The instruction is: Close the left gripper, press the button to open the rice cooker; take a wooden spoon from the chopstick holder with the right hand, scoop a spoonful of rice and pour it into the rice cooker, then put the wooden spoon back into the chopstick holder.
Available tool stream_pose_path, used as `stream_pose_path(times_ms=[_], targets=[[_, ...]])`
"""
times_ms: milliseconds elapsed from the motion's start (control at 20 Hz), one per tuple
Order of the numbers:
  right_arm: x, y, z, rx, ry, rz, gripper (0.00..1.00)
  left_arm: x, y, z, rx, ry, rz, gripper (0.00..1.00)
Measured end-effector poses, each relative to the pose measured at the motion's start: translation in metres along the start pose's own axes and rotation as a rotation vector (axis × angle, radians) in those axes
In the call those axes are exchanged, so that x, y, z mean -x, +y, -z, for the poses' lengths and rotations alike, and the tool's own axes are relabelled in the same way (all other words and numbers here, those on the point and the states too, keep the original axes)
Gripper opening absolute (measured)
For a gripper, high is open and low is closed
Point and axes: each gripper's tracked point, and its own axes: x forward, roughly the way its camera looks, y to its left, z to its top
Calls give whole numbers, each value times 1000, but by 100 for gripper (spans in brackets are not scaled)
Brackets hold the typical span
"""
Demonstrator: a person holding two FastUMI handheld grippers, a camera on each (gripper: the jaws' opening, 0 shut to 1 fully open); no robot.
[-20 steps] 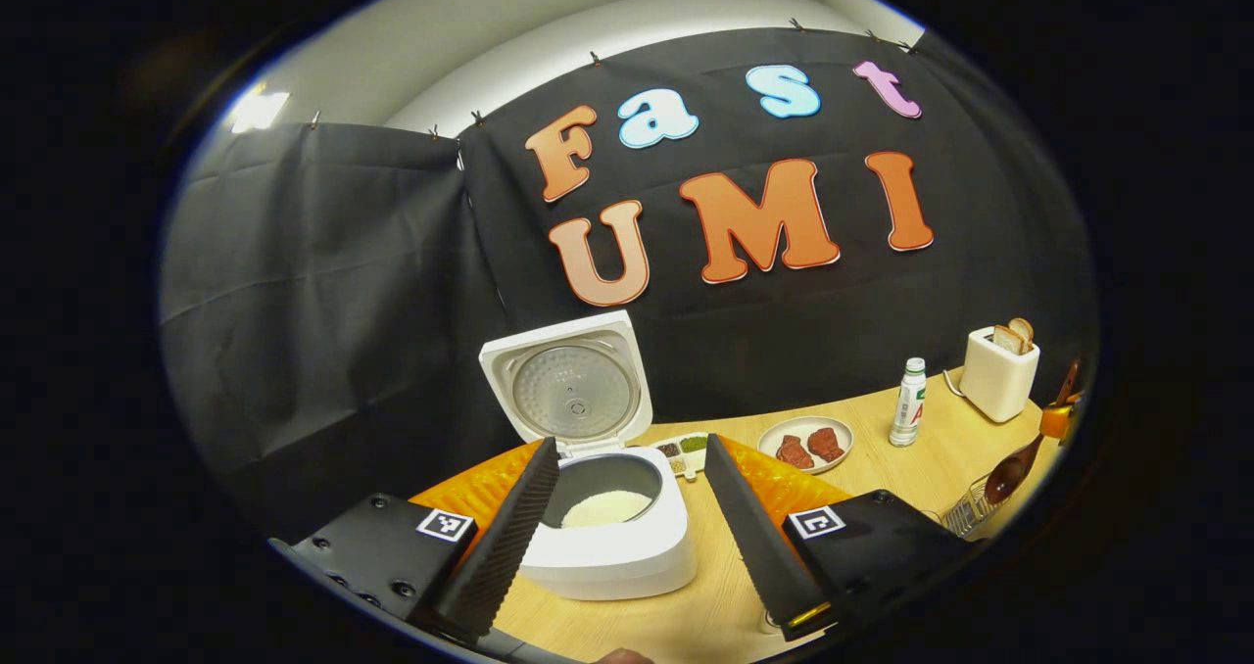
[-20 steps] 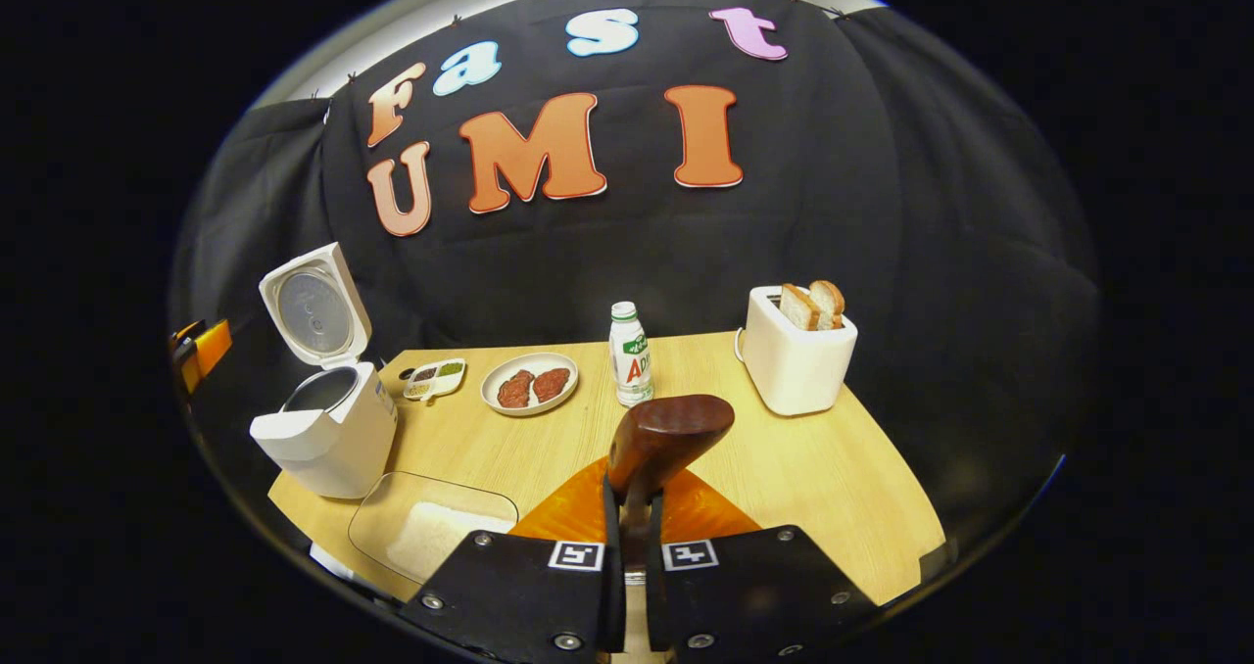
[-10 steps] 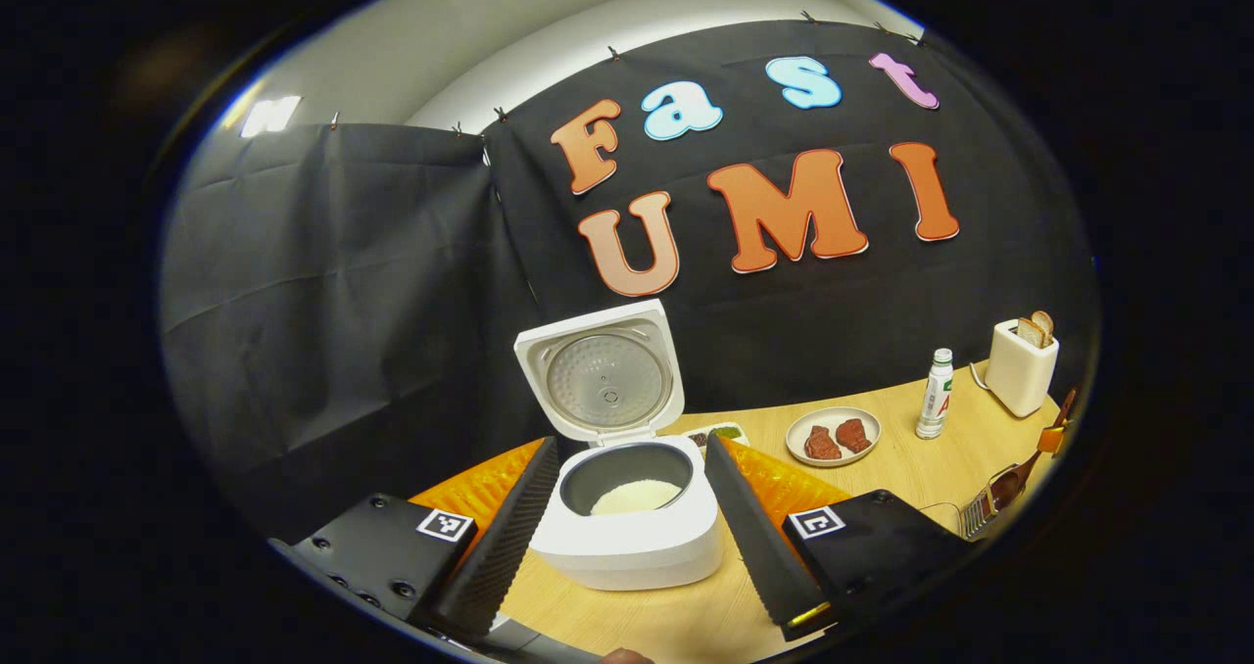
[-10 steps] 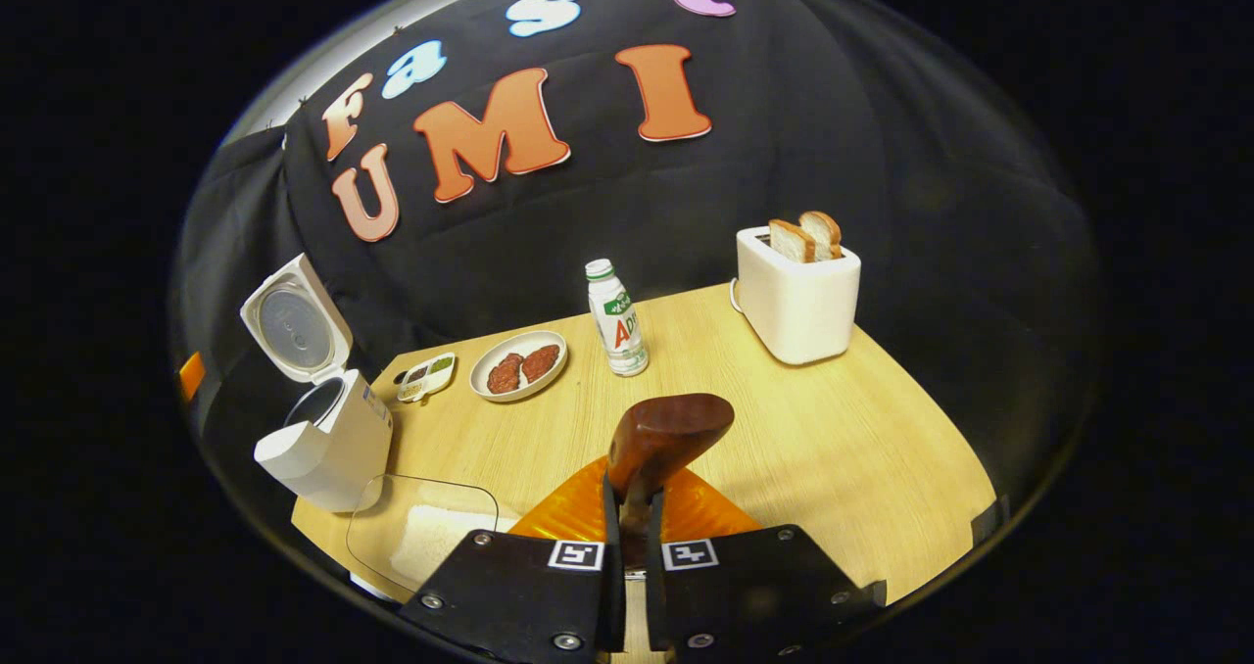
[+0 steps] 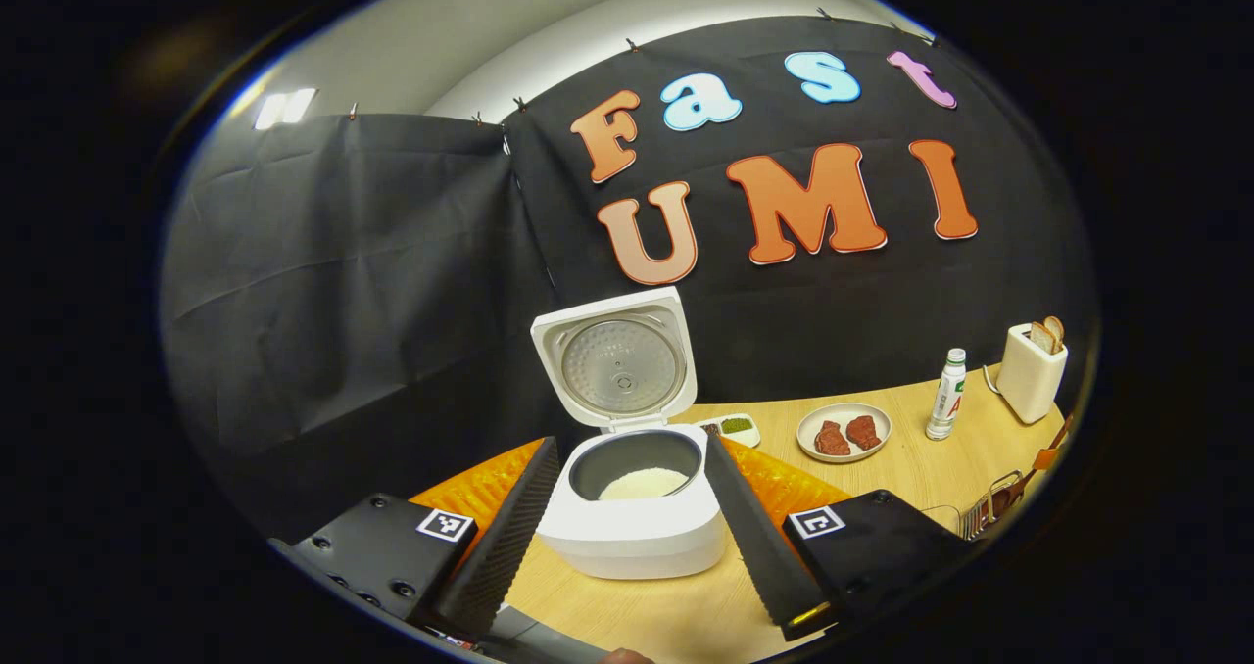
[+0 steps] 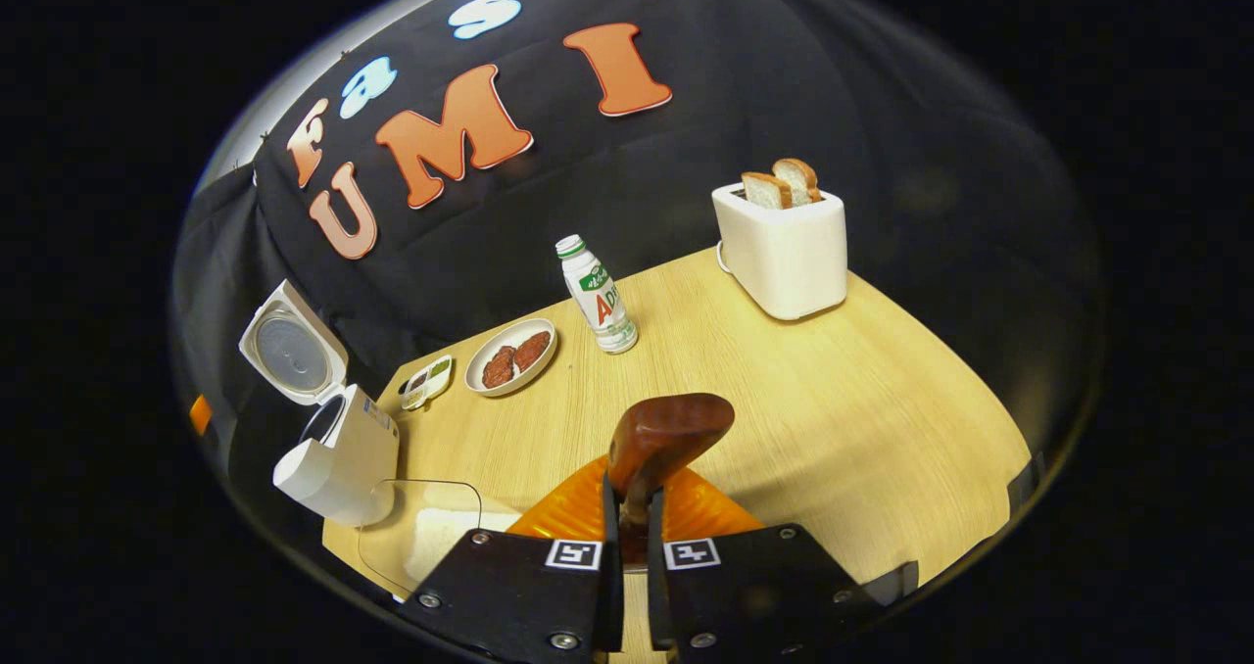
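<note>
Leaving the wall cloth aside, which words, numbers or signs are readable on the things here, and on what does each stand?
No text reads clearly.
Bottle: printed label, too small and curved to read.
Rice cooker: small sticker on its side, too small to read.
Square markers on the right gripper and the left gripper: coded patterns, no words.

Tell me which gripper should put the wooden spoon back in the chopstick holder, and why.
Right. The right gripper is already shut on the wooden spoon, while the left gripper is open and empty in front of the open rice cooker.
</note>
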Motion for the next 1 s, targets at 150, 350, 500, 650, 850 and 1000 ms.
stream_pose_path(times_ms=[150, 350, 500, 650, 850, 1000], targets=[[-3, -3, 1, 13, 6, -4, 13, 0, -4, 2, -2, 4, 4, 100], [-5, -6, 4, 7, 8, 23, 15, -12, -9, -4, -12, -11, 41, 100], [-8, 1, 2, -2, 2, 53, 18, -29, -6, -12, -4, -35, 70, 100], [-5, -5, -11, -3, -33, 121, 25, -51, 1, -18, 7, -49, 97, 100], [7, -9, -34, 0, -81, 210, 56, -83, 16, -31, 53, -55, 135, 98], [21, -1, -61, 36, -140, 254, 73, -110, 21, -42, 94, -51, 180, 100]])
